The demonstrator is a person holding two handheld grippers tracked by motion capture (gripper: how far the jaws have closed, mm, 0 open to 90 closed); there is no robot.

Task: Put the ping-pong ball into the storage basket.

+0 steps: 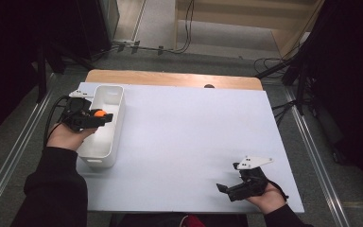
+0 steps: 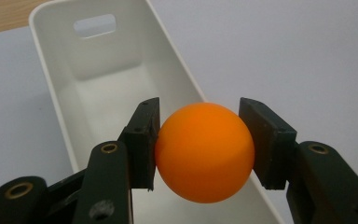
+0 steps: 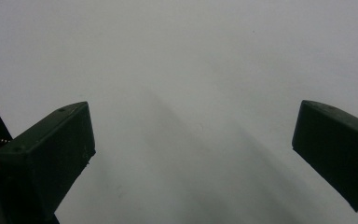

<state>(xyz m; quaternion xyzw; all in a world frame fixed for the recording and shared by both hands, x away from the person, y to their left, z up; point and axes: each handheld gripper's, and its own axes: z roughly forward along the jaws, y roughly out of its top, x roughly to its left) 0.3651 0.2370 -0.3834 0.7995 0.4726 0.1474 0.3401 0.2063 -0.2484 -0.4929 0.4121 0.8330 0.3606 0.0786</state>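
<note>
An orange ball [image 2: 204, 151] is clamped between the two black jaws of my left gripper [image 2: 199, 140]. In the high view that gripper [image 1: 99, 115] hovers over the long white bin [image 1: 115, 124] at the table's left, with the ball [image 1: 99, 113] above the bin's inside. The bin's bare floor [image 2: 107, 98] lies below the ball, a handle slot in its far wall. My right gripper [image 1: 223, 187] rests low near the table's front right, jaws spread wide over bare white surface [image 3: 191, 93], holding nothing.
A white sheet [image 1: 194, 137] covers the table, with a wooden strip [image 1: 170, 78] along its far edge. Cables and dark stands sit on the floor beyond and to the right. The person's dark sleeves come in from the bottom.
</note>
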